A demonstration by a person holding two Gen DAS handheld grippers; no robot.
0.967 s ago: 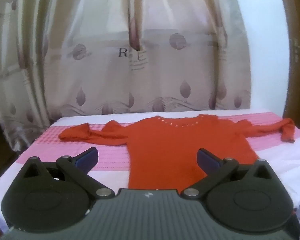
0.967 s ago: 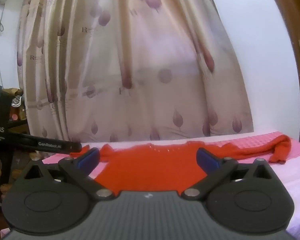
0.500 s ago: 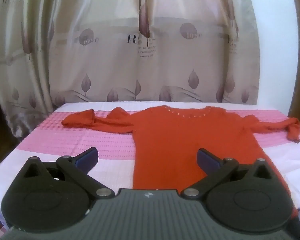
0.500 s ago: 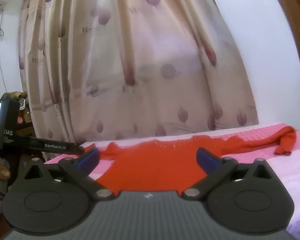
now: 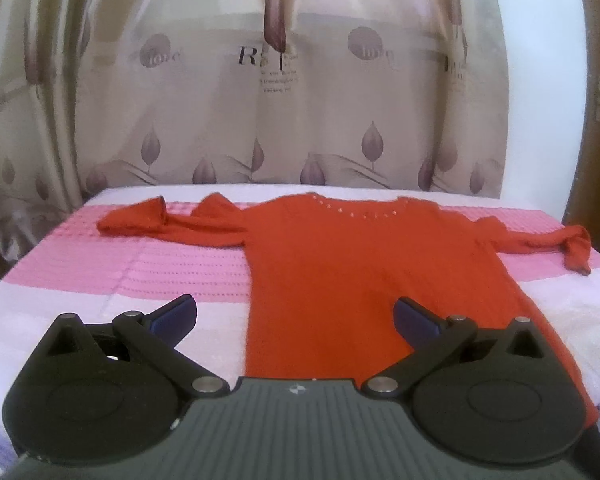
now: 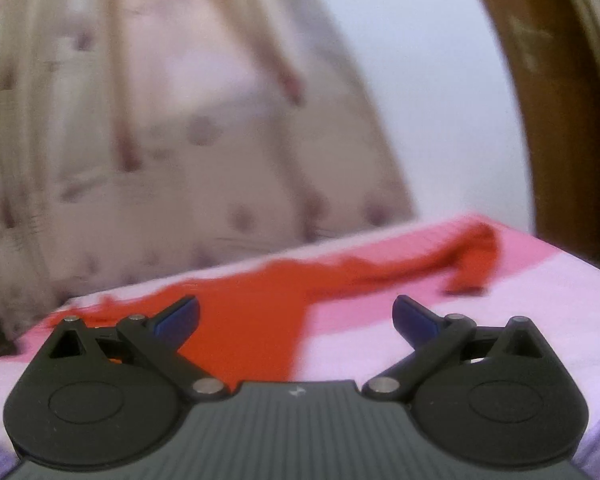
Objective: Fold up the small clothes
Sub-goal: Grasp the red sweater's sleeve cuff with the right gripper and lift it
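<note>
— Behind the table, what do you get on the left wrist view?

— Beige curtain [image 5: 300,92] with leaf print, then a pink-and-white cloth [image 5: 112,268] over the table. I see the red sweater [image 5: 364,264] lying flat on it, neckline toward the curtain, both sleeves spread outward. My left gripper [image 5: 294,314] hovers over the hem, fingers wide apart, holding nothing.

— And the right wrist view?

— Blurred. Same sweater [image 6: 252,320] ahead and left, one sleeve running right across the cloth [image 6: 380,344]. My right gripper [image 6: 296,316] is spread wide too, empty, above the cloth.
</note>
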